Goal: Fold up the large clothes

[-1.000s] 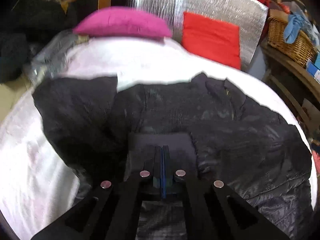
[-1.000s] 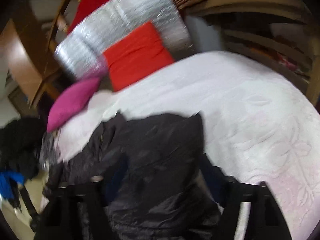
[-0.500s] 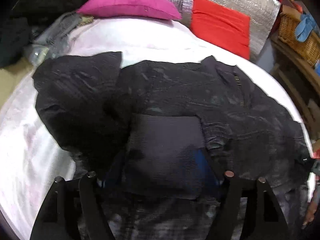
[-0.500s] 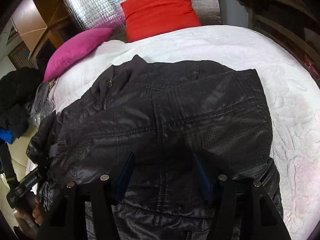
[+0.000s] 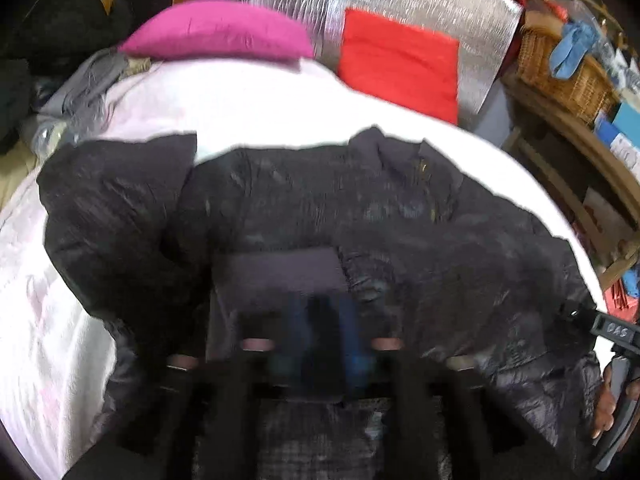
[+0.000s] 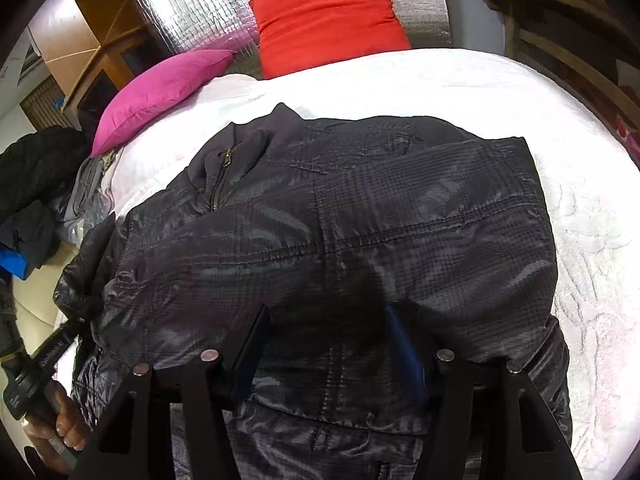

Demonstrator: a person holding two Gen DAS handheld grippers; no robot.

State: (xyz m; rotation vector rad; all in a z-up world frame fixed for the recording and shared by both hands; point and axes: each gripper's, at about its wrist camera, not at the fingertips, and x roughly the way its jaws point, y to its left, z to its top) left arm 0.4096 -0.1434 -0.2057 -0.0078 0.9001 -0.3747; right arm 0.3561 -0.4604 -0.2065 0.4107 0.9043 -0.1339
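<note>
A large dark shiny jacket (image 6: 340, 232) lies spread on the white bed, collar and zipper (image 6: 220, 176) toward the pillows; it also shows in the left wrist view (image 5: 360, 220). A flat dark cuff panel (image 5: 280, 276) lies on it at the near edge. My left gripper (image 5: 320, 332) hovers over that panel, blurred by motion, its blue pads a small gap apart. My right gripper (image 6: 324, 340) is open wide with the jacket's lower hem between its fingers (image 6: 404, 344).
White bedspread (image 6: 580, 220) surrounds the jacket. A magenta pillow (image 5: 216, 32) and a red cushion (image 5: 400, 60) lean against a silver panel at the head. A wicker basket (image 5: 568, 76) sits on wooden shelves at right. Dark clothes (image 6: 36, 184) pile at left.
My left gripper opened wide half a second ago and has now narrowed to a small gap, blurred. My right gripper stays open over the hem, a little closer to it.
</note>
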